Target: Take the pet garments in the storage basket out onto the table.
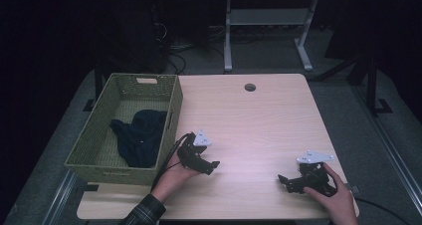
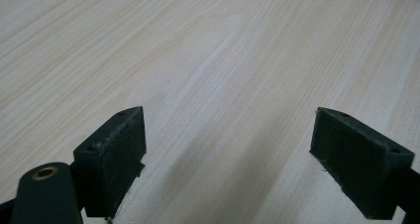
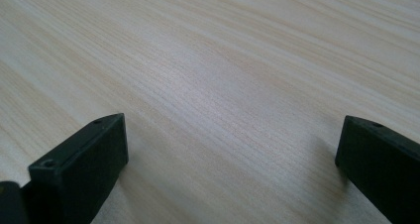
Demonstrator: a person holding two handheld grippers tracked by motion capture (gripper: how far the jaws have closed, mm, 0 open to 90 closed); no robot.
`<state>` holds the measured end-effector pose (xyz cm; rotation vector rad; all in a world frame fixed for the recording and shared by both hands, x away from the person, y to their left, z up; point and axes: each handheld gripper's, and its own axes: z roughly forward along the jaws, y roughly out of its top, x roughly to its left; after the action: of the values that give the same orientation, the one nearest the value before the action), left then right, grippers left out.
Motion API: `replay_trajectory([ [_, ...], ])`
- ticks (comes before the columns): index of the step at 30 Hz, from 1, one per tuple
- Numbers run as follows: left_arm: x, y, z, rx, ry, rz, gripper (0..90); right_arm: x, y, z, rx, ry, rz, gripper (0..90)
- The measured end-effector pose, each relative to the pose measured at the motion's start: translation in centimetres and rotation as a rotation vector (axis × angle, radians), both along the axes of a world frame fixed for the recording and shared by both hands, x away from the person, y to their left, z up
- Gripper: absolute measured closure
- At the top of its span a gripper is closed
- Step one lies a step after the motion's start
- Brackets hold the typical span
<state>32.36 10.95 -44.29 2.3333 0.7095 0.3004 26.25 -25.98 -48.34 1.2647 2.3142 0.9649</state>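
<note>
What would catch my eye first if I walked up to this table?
Probably the green woven basket at the table's left edge, with a dark navy garment crumpled inside it. Next, the two black tools a person holds low over the pale wooden table: the left hand-held gripper beside the basket and the right hand-held gripper near the front right corner, both with jaws apart and nothing between them.

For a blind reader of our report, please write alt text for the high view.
A person holds two open grippers, left gripper and right gripper, low over a light wooden table. A green woven basket at the table's left holds a dark cloth.
</note>
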Motion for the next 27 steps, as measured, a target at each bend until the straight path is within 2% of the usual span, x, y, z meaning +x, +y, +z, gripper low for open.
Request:
replay_trajectory([
  [14, 0.1, 0.1, 1.2, -0.004, 0.001, -0.007, 13.5, 0.0, 0.0, 0.0, 0.0, 0.0, 0.0, 0.0],
  [27, 0.2, 0.2, 2.5, -0.027, -0.002, -0.014, 13.5, 0.0, 0.0, 0.0, 0.0, 0.0, 0.0, 0.0],
])
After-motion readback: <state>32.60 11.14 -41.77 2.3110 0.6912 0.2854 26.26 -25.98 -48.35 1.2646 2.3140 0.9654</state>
